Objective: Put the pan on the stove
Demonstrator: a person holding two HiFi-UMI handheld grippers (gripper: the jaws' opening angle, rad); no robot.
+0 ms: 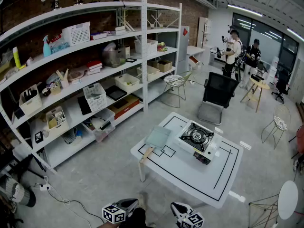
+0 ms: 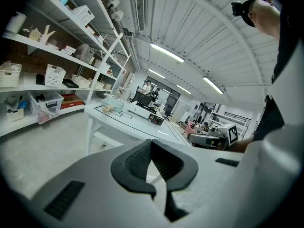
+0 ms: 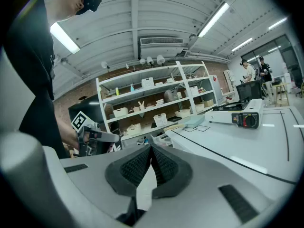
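A square pale-green pan (image 1: 157, 137) with a wooden handle (image 1: 146, 154) lies on the white table (image 1: 190, 179), just left of the portable gas stove (image 1: 197, 137). Both grippers hang low at the near edge of the head view, well short of the table. The left gripper (image 1: 129, 204) and the right gripper (image 1: 178, 207) each carry a marker cube. In the left gripper view its jaws (image 2: 152, 142) are shut on nothing, with the pan (image 2: 113, 103) and stove (image 2: 142, 110) far ahead. The right gripper (image 3: 151, 148) is shut and empty too, with the stove (image 3: 237, 115) and pan (image 3: 195, 121) off to its right.
Long white shelves (image 1: 95, 70) full of bins line the left wall. A black chair (image 1: 218, 91) and a wire stool (image 1: 175, 82) stand beyond the table. Two people (image 1: 232, 51) stand at the back right. A cable (image 1: 61, 198) trails on the floor at the near left.
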